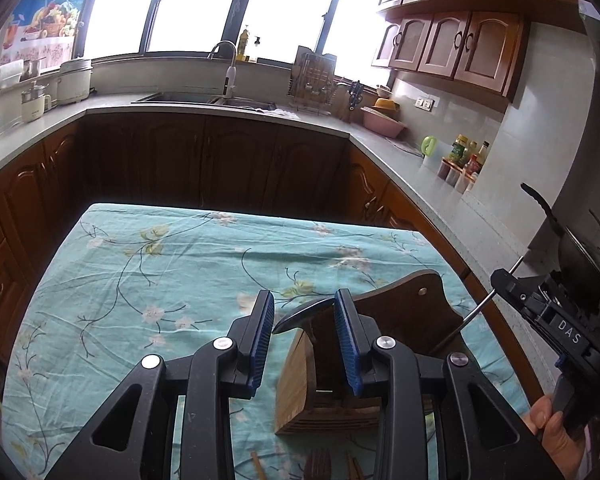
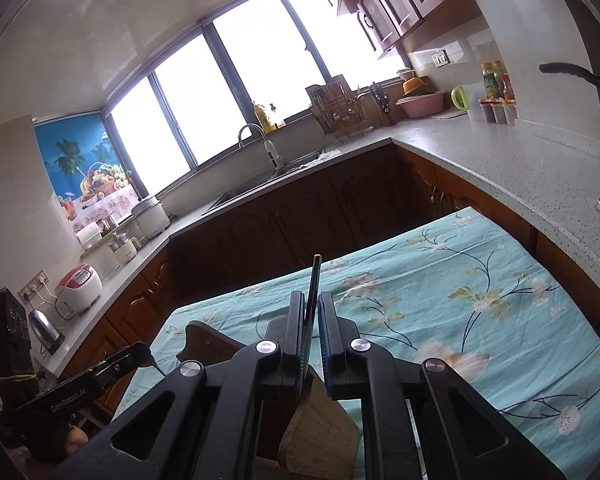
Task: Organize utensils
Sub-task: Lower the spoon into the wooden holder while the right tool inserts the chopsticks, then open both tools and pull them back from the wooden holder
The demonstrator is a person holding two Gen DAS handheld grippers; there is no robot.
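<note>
A bamboo utensil holder (image 1: pixel 300 384) with a dark wooden back panel (image 1: pixel 404 304) stands on the teal floral tablecloth (image 1: pixel 148 280). My left gripper (image 1: pixel 304 320) is open above the holder, with a metal spoon bowl (image 1: pixel 304 314) between its blue pads, not clamped. My right gripper (image 2: pixel 310 320) is shut on a thin metal utensil handle (image 2: pixel 314 284) that points up from its pads, above the holder (image 2: pixel 324 436). In the left wrist view, the right gripper (image 1: pixel 500 280) is at the right with the thin metal shaft (image 1: pixel 480 308) slanting down behind the holder.
More utensils (image 1: pixel 316 468) lie on the cloth near the bottom edge. Kitchen counters (image 1: pixel 420 160) wrap around the table, with a sink (image 1: pixel 204 98), dish rack, pink bowl, bottles and rice cookers. A black pan (image 1: pixel 572 240) sits at the right.
</note>
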